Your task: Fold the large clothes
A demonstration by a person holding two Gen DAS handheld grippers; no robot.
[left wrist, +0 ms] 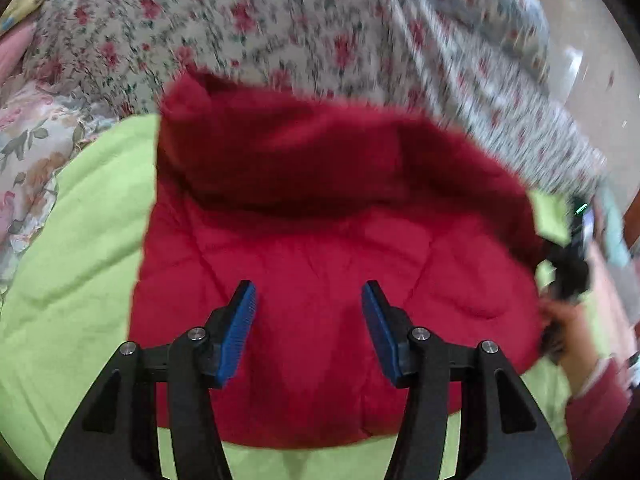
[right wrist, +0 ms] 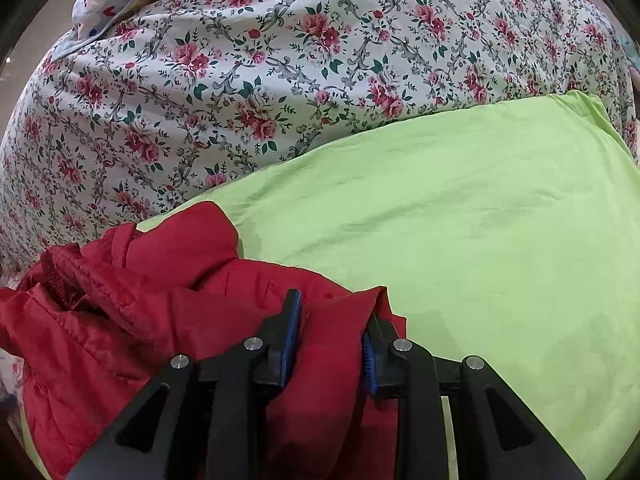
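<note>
A red padded jacket (left wrist: 320,208) lies folded on a light green cloth (left wrist: 80,260). My left gripper (left wrist: 308,300) hovers over the jacket's near half, open, with nothing between its blue pads (left wrist: 242,316). In the right wrist view my right gripper (right wrist: 332,320) is shut on a bunched edge of the red jacket (right wrist: 160,300), and the fabric fills the gap between the pads. A ribbed cuff (right wrist: 56,276) shows at the far left of that view. The left wrist view is blurred, and at its right edge a hand (left wrist: 560,320) holds the other gripper by the jacket's side.
The green cloth (right wrist: 480,240) spreads wide to the right of the jacket. Beyond it lies a floral bedsheet (right wrist: 240,80). A second flowered quilt (left wrist: 32,152) sits at the left of the left wrist view. Pale floor (left wrist: 580,40) shows past the bed's far right edge.
</note>
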